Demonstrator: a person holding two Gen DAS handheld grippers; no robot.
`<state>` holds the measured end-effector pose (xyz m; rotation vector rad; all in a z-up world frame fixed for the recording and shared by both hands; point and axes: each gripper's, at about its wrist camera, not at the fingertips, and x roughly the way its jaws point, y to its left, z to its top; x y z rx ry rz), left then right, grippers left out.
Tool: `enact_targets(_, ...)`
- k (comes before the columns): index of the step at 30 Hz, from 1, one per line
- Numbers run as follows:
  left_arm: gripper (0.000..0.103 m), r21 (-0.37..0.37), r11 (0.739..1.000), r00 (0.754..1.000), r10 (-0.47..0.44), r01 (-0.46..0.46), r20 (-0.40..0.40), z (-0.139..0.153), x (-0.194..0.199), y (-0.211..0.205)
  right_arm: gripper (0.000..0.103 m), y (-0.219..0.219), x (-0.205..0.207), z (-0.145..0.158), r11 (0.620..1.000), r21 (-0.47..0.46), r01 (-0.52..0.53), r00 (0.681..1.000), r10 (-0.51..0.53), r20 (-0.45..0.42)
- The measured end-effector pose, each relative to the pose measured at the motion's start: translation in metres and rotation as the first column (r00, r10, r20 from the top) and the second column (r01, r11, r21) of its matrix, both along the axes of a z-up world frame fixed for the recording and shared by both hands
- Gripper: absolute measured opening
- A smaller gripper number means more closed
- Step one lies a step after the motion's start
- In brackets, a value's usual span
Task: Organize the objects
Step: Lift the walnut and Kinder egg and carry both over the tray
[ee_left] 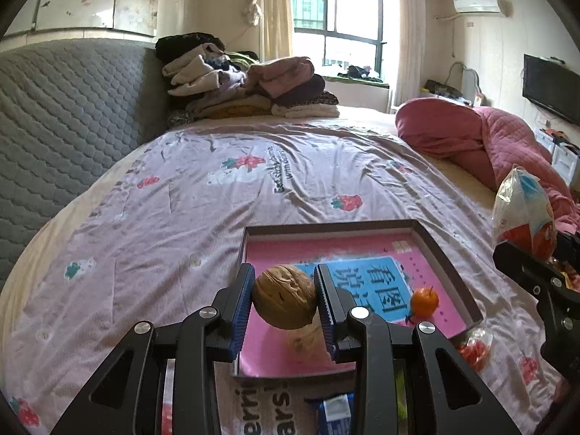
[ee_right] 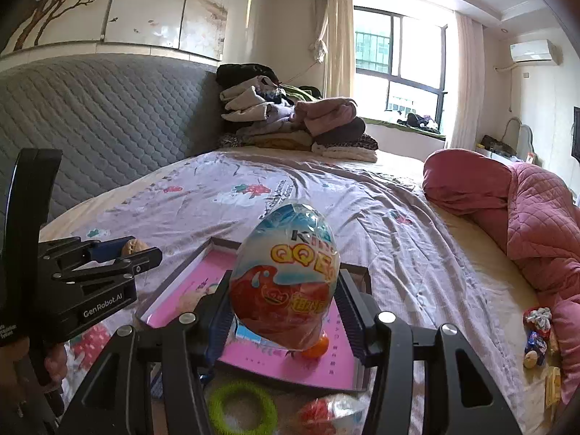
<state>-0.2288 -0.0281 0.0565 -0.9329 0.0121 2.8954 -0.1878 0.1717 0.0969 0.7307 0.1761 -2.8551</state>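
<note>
My left gripper is shut on a brown walnut and holds it above the near end of a pink-lined shallow box on the bed. A second walnut and a small orange fruit lie in that box. My right gripper is shut on a big plastic-wrapped egg toy, held over the same box. In the right wrist view the left gripper with its walnut shows at the left. The egg toy shows at the right edge of the left wrist view.
A green spiky ring and a red wrapped item lie on the bed in front of the box. Small wrapped items sit by the pink quilt. Folded clothes are piled at the head. A grey padded headboard runs along the left.
</note>
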Motion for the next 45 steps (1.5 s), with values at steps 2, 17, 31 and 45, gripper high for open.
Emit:
enact_targets(2,0.034,0.0,1.0,1.0,0.001,-0.001,-0.004,0.003,-0.007,0.0,0.053,-0.001,-0.006,0.001,1.0,0.006,0.003,1.0,-0.003,-0.003)
enact_targets(17,0.034,-0.039,0.999,1.0,0.011,-0.011,0.011,-0.001,-0.056,0.001,0.053,-0.011,-0.05,-0.002,0.999,0.032,0.013,1.0,-0.013,-0.001)
enact_targets(31,0.034,-0.05,0.999,0.994,-0.006,0.011,0.114,-0.042,-0.108,0.007,0.053,-0.017,-0.088,-0.051,0.998,0.066,-0.025,0.991,0.016,0.132)
enact_targets(45,0.034,-0.077,0.997,0.978,0.001,0.015,0.207,-0.081,-0.132,0.014,0.053,-0.029,-0.097,-0.095,0.991,0.114,-0.066,0.968,0.036,0.25)
